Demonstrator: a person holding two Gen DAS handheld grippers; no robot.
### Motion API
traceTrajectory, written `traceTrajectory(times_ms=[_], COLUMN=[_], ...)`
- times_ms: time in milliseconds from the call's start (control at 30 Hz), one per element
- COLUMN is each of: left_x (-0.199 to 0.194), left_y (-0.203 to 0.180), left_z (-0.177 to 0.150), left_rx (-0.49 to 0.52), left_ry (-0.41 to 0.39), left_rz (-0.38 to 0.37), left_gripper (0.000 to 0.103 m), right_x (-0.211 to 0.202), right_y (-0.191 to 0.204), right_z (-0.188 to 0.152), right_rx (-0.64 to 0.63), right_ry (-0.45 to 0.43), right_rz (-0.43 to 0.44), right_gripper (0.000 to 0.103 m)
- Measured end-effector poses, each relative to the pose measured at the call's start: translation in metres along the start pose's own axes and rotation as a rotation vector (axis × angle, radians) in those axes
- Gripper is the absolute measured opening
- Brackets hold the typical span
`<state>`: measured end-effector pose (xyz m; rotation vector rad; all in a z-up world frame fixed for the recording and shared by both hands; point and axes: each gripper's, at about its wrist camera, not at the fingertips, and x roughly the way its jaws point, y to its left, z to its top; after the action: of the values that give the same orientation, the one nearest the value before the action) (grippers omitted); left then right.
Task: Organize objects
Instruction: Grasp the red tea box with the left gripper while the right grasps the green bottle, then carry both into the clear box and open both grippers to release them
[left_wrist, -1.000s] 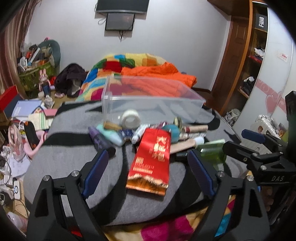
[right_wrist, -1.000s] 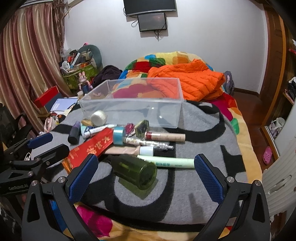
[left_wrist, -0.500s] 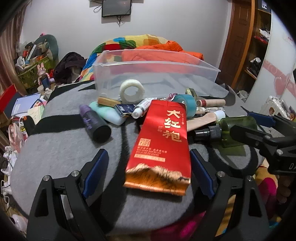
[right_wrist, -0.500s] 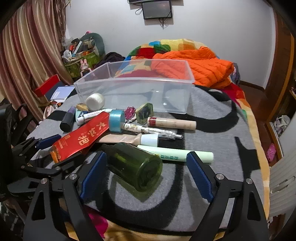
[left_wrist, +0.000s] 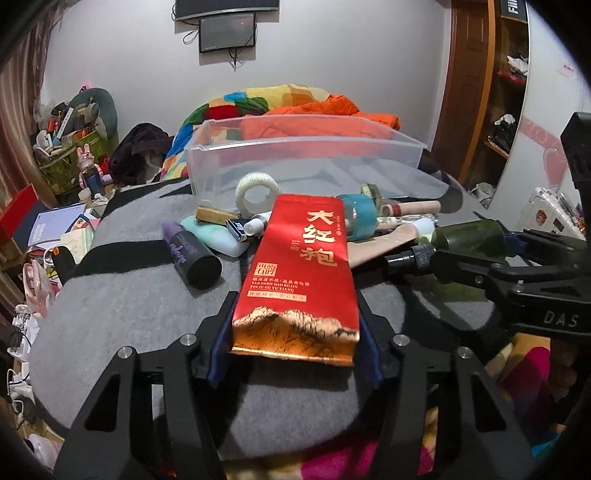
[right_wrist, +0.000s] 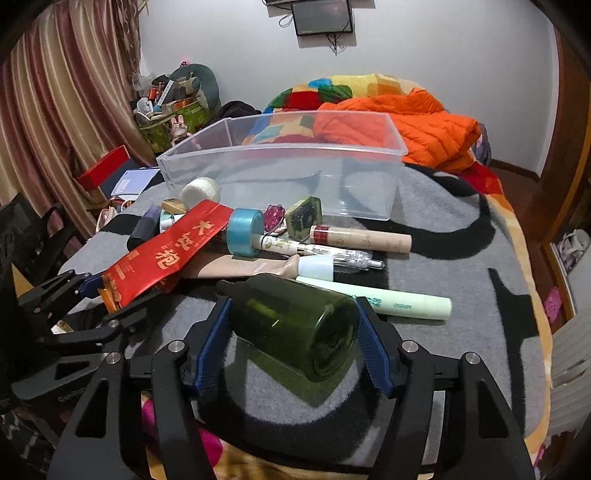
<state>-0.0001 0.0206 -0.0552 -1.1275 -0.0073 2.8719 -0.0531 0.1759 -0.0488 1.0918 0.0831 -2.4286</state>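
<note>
The left gripper (left_wrist: 295, 332) has its two blue fingers (left_wrist: 218, 343) closed in on the near end of the red tea packet (left_wrist: 301, 273), one on each side, pinching it; the packet lies flat on the grey blanket (left_wrist: 129, 314) and points away toward the clear plastic box (left_wrist: 295, 162); gold writing runs down its front.

The right gripper (right_wrist: 291, 347) pinches the dark green bottle (right_wrist: 295, 325) between its blue pads (right_wrist: 371, 354); the bottle lies on its side on the grey blanket, its flat bottom facing the camera and its black cap end pointing toward the pile; in the left view the same bottle (left_wrist: 467, 238) shows to the right of the packet, with the right gripper's black frame around it.

Behind the two held things is a little heap, just in front of the clear box; a white tape roll (left_wrist: 256, 194) leans by the box wall; a blue tape roll (right_wrist: 244, 230) touches the far end of the packet; a purple bottle with a black cap (left_wrist: 190, 254) lies to the left of the packet; a pale green tube (right_wrist: 384, 302) lies just behind the green bottle; a tan tube (right_wrist: 364, 240) lies farther back.

The box sits on the blanket with nothing I can see inside; an orange jacket (right_wrist: 406, 125) is heaped behind it.
</note>
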Motion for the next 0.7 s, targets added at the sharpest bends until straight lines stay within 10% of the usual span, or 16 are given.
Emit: traceTrajectory(times_ms=[700], left_x=[-0.046], left_y=[0.018], left_z=[0.061], left_rx=[-0.054], left_ry=[-0.15], left_rz=[-0.038], left_gripper=[0.057], right_x=[-0.041], right_y=[-0.017], right_z=[0.059], right_rx=[0.024], right_ry=[-0.172], right_rz=[-0.053], right_gripper=[0.061])
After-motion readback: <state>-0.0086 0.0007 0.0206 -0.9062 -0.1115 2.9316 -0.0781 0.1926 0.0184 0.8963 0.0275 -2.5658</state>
